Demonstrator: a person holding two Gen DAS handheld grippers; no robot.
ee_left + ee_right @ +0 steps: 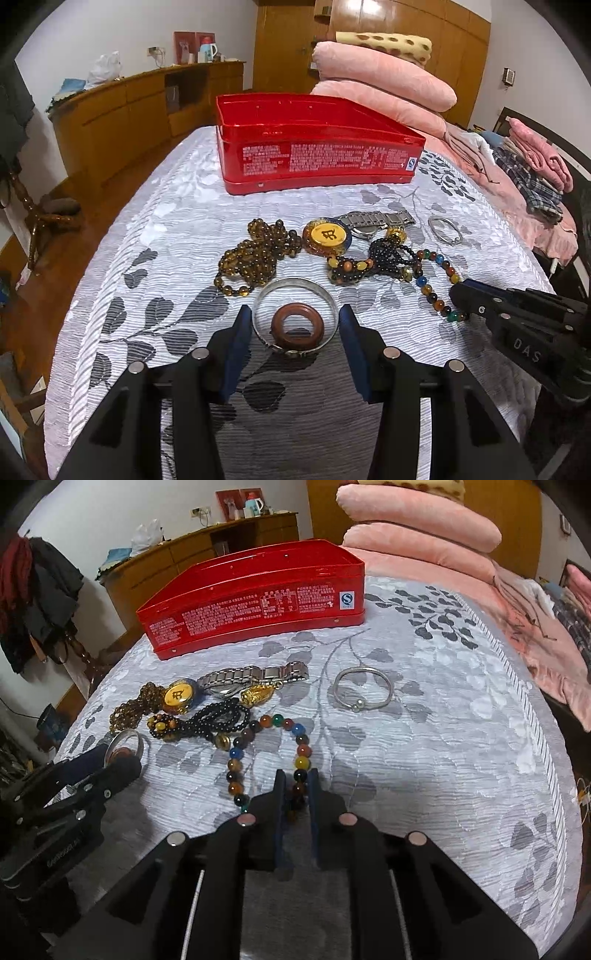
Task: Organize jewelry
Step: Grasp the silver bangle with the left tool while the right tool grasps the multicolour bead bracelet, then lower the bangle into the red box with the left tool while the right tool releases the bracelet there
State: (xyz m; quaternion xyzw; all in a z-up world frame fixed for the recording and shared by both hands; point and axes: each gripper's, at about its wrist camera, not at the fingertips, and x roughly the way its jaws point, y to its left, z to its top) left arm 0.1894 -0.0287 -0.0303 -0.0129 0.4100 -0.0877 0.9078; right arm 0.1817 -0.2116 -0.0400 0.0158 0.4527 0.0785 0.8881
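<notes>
Left claw [295, 325]: spread either side of the bangle [295, 295], contact unclear
Right claw [297, 786]: clamped on the bead string [267, 753]
Tin [317, 147]: behind the jewelry, on the bed [166, 229]

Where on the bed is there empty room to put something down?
The bedspread is bare to the right of the thin silver bangle, out to its striped edge. There is also a bare strip between the red tin and the jewelry. It is crowded in the middle, where the watch, black beads and colorful bead bracelet lie close together.
</notes>
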